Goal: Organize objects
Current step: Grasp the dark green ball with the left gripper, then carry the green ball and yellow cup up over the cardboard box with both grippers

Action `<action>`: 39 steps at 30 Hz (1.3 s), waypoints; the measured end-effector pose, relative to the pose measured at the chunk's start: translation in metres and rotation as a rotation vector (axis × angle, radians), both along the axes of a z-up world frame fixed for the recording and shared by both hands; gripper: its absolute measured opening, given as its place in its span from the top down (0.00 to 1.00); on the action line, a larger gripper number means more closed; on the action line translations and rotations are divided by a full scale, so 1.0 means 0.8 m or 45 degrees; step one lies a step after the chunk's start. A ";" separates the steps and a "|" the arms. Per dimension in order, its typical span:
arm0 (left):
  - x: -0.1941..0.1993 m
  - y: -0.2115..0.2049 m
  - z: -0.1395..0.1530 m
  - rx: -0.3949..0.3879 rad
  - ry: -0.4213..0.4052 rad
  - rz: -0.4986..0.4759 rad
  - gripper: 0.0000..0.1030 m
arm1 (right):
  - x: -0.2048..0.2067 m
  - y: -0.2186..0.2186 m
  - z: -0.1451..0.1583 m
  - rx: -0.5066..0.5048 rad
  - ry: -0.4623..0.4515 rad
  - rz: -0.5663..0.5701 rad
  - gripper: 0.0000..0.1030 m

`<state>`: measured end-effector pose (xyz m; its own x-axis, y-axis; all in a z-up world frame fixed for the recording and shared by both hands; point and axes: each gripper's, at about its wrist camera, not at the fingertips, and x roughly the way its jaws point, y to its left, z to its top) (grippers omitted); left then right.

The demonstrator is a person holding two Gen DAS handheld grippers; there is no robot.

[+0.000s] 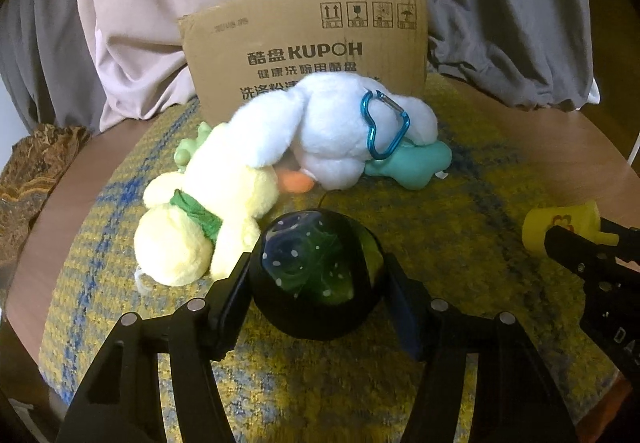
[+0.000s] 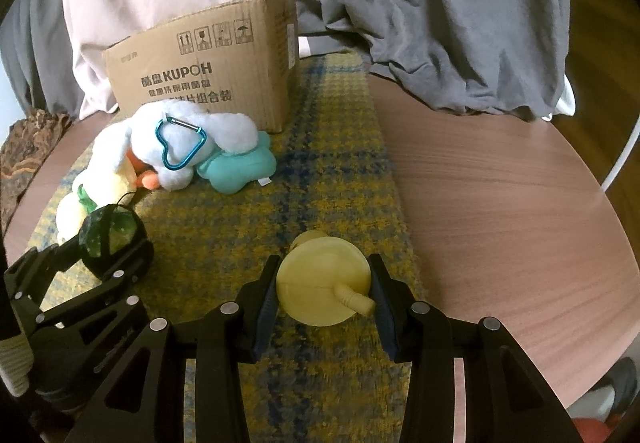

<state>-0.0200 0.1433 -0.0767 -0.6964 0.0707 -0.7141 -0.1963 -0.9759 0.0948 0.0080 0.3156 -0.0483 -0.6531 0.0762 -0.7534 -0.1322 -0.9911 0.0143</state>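
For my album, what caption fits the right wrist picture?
Right gripper clamps a yellow toy over the mat.

Dim, warm indoor light, soft shadows, slight overall blur, and strong fisheye bending with dark corners.

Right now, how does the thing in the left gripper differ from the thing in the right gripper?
The left gripper holds a dark ball, black with green patches and white dots; the right gripper holds a pale yellow toy in one plain colour. The dark ball is round and glossy, while the yellow toy shows a flat disc face with a short spout. The ball lies close to the plush toys; the yellow toy sits apart. Both are over the woven mat.
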 end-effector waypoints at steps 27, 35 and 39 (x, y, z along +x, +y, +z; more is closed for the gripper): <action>0.007 -0.070 0.084 0.075 0.165 0.019 0.41 | -0.001 -0.075 0.083 0.038 0.184 0.067 0.59; -0.003 -0.085 0.112 0.094 0.218 0.022 0.41 | -0.010 -0.090 0.110 0.049 0.247 0.072 0.59; -0.011 -0.092 0.127 0.106 0.241 0.018 0.41 | -0.019 -0.097 0.125 0.055 0.283 0.074 0.59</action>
